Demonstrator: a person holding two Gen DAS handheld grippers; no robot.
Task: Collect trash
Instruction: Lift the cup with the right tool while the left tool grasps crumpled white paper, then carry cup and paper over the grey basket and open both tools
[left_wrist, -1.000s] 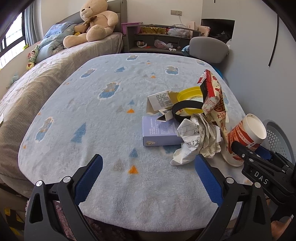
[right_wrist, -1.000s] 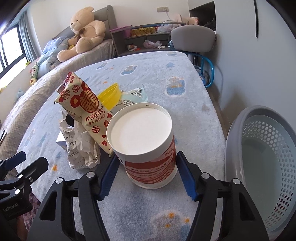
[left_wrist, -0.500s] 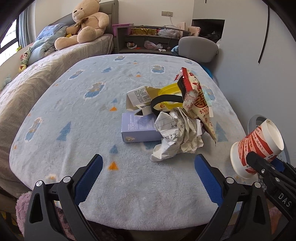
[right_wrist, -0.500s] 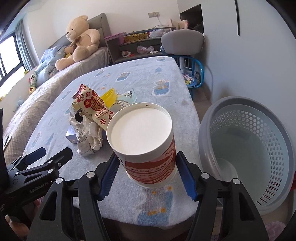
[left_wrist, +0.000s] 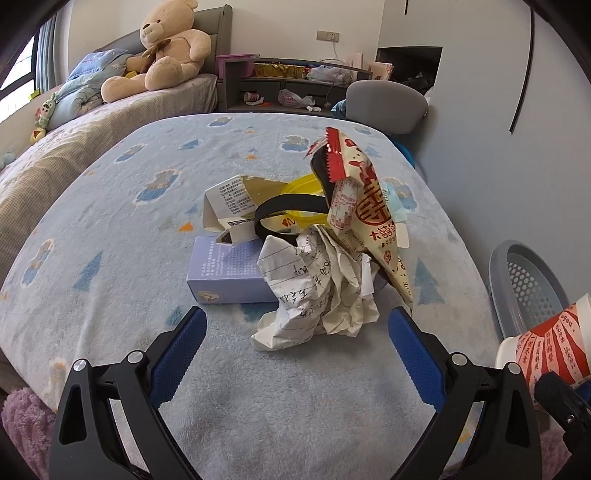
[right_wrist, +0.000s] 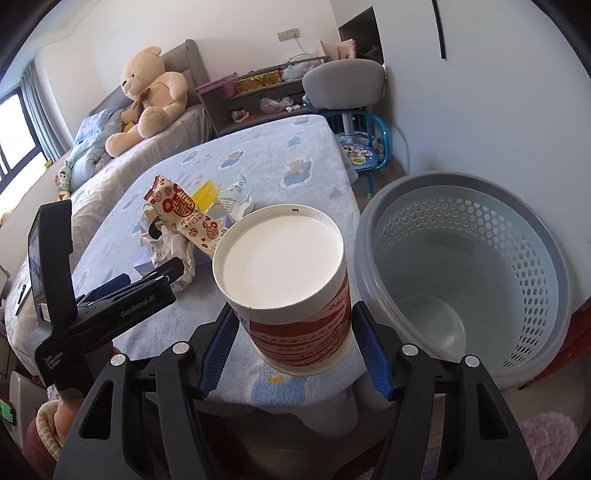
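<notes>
My right gripper (right_wrist: 295, 350) is shut on a red-and-white paper cup (right_wrist: 291, 291), held off the table's near right corner beside the grey perforated basket (right_wrist: 472, 266). The cup also shows in the left wrist view (left_wrist: 550, 343), next to the basket (left_wrist: 524, 284). My left gripper (left_wrist: 295, 332) is open and empty, just short of a crumpled paper (left_wrist: 317, 291) at the front of the trash pile. Behind the paper lie a lilac box (left_wrist: 225, 273), a torn carton (left_wrist: 229, 203), a yellow lid (left_wrist: 299, 192) and a red-and-cream snack bag (left_wrist: 365, 218).
The pile sits on a table under a pale blue fleece cover (left_wrist: 110, 229). A bed with a teddy bear (left_wrist: 162, 48) stands at the back left. A grey chair (left_wrist: 384, 103) and a small blue stool (right_wrist: 365, 147) are behind the table, a wall to the right.
The right gripper has lifted the cup off the table and carried it right, toward the basket. The left gripper has moved closer to the crumpled paper, still open.
</notes>
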